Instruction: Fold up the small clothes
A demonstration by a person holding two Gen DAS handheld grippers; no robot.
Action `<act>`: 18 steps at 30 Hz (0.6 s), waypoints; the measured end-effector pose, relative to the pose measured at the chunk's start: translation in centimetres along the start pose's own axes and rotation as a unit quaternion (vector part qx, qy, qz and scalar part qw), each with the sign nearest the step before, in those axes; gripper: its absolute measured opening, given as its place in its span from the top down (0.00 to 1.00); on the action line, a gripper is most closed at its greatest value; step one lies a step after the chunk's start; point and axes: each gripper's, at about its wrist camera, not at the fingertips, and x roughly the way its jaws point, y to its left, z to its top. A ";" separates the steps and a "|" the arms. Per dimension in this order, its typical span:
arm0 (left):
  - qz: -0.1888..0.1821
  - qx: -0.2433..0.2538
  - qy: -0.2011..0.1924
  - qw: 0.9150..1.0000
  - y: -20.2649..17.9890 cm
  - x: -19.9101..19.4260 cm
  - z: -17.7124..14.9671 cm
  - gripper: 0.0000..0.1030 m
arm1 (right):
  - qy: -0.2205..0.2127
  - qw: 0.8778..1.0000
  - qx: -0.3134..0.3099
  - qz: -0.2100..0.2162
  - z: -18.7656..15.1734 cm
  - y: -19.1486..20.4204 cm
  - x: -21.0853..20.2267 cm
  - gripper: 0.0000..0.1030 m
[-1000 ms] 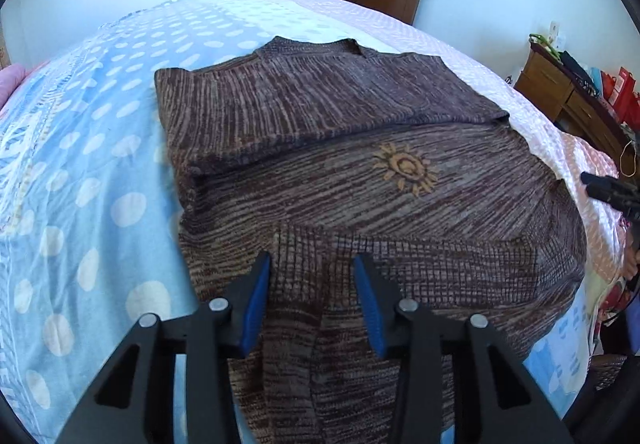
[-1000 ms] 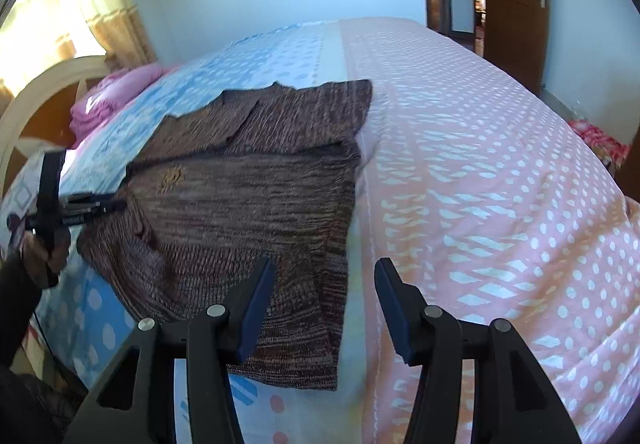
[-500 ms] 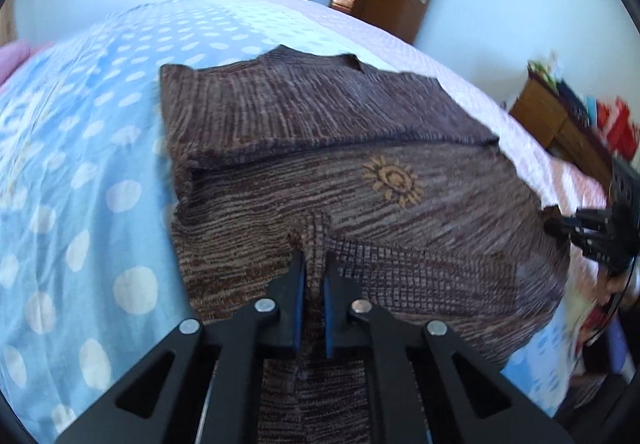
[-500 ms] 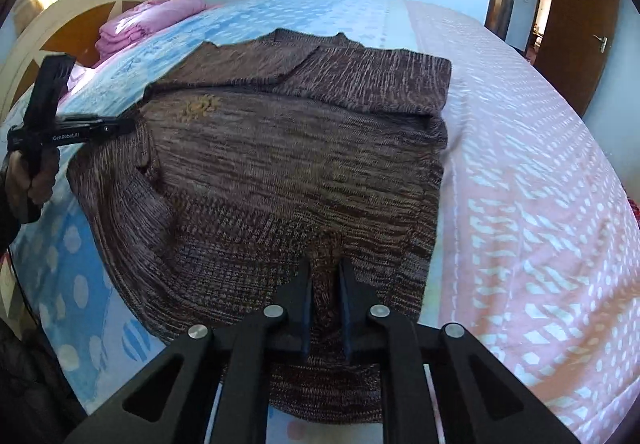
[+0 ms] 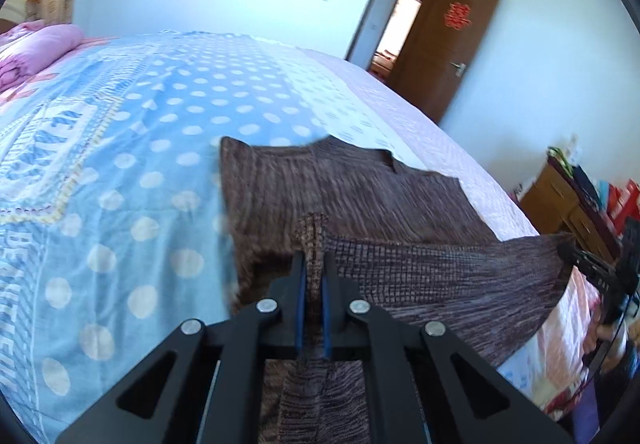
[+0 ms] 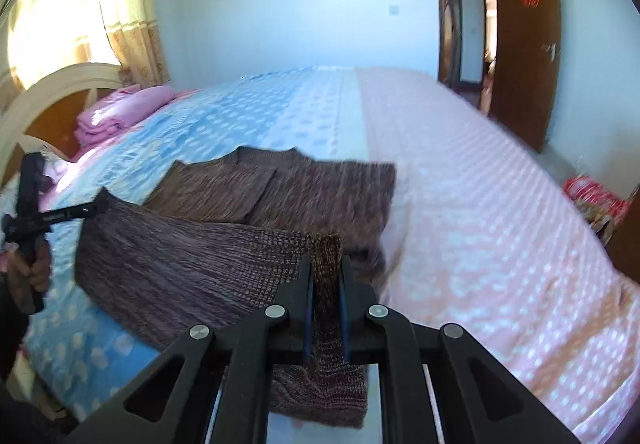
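Both tongs — left (image 5: 312,268), right (image 6: 326,276) — pinch the sweater's (image 5: 360,200) raised near hem.

Bed (image 5: 168,132) with blue-and-pink dotted cover, brown knit sweater (image 5: 360,196) and folded pink bedding (image 6: 120,112) on it

Both tools pinched tight — left tool (image 5: 312,264); right tool (image 6: 326,268) — angled downward.

A bed (image 5: 120,148) wears a cover of blue with white dots and pink. Folded pink bedding (image 6: 120,112) lies near the curved headboard (image 6: 52,92). A brown door (image 5: 448,44) stands open, and yellow curtains (image 6: 128,4) hang at the window.
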 end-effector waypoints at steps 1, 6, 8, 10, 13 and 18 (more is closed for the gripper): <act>0.004 -0.003 0.000 1.000 0.0 0.2 0.2 0.94 | -0.004 1.000 -0.006 -0.006 0.4 0.3 0.3 0.90; 0.031 -0.012 0.001 0.999 0.5 1.9 1.9 0.94 | -0.021 0.999 -0.029 -0.020 2.9 1.1 1.8 0.90; 0.040 -0.022 0.001 0.999 1.0 2.4 2.6 0.94 | -0.027 0.999 -0.038 -0.027 3.9 1.3 2.6 0.90; 0.047 -0.037 -0.001 0.998 1.6 3.0 3.4 0.94 | -0.032 0.998 -0.048 -0.034 5.2 1.5 3.9 0.90; 0.052 -0.059 -0.001 0.997 2.5 4.3 4.9 0.94 | -0.032 0.997 -0.063 -0.042 7.1 1.7 6.5 0.90; 0.075 -0.062 -0.003 0.995 3.8 6.9 8.1 0.94 | -0.029 0.996 -0.063 -0.052 10.0 1.0 10.9 0.90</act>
